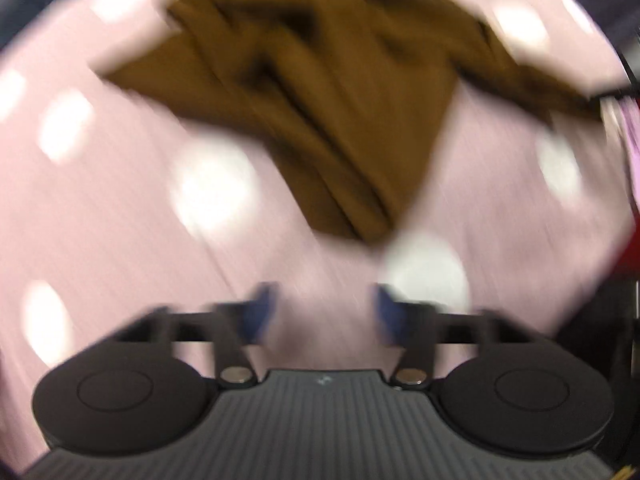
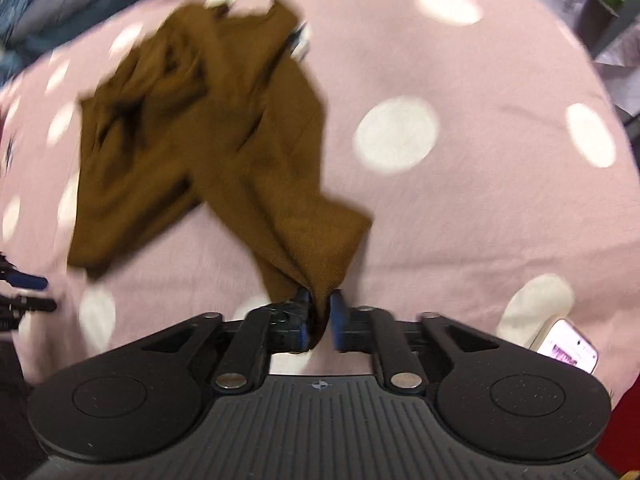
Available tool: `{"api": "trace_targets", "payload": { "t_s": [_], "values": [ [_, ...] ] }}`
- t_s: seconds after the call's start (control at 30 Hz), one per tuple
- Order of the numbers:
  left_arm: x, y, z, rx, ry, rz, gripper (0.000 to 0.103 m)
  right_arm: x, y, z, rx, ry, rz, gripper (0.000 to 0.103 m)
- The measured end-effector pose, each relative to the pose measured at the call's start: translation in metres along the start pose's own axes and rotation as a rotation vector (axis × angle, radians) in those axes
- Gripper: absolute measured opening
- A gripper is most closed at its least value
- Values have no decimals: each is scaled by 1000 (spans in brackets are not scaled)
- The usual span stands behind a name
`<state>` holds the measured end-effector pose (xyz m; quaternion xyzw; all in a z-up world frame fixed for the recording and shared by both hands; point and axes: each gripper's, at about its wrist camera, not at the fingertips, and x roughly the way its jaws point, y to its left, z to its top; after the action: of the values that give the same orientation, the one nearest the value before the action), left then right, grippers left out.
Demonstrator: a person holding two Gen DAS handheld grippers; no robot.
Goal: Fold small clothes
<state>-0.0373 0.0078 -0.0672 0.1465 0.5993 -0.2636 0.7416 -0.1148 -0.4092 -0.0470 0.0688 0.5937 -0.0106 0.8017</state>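
No legible text, label, brand or number anywhere. Only a small crosshair mark at the top edge of the ribbed grey gripper body [image 2: 319, 432] in the right wrist view; a fainter, blurred mark at the same spot in the left wrist view, not readable. To the right of that body, a phone [image 2: 568, 346] lying on the pink spotted cloth [image 2: 480, 208], its lit screen showing a band of purple and dark marks, too small and smeared to read.
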Motion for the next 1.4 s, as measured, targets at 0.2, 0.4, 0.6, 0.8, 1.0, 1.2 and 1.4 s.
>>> {"api": "trace_targets", "payload": {
  "t_s": [0.2,0.4,0.6,0.8,1.0,1.2,1.4],
  "values": [
    [-13,18,80,-16,-241,163,84,-8,29,24,-19,-147,7,84],
    [36,-13,133,96,-267,225,67,0,41,25,22,-120,98,84],
    [58,2,149,-21,-252,184,14,-6,31,12,79,-111,71,83],
    [-3,89,159,-287,-374,253,14,0,21,9,95,-93,74,75],
    [-38,189,158,-393,-369,458,13,2,32,18,60,-106,116,73],
    [-23,244,145,-476,-259,499,27,5,46,20,34,-92,161,73],
    [-8,196,122,-364,-261,354,74,10,57,20,12,-68,184,74]
  ]
}}
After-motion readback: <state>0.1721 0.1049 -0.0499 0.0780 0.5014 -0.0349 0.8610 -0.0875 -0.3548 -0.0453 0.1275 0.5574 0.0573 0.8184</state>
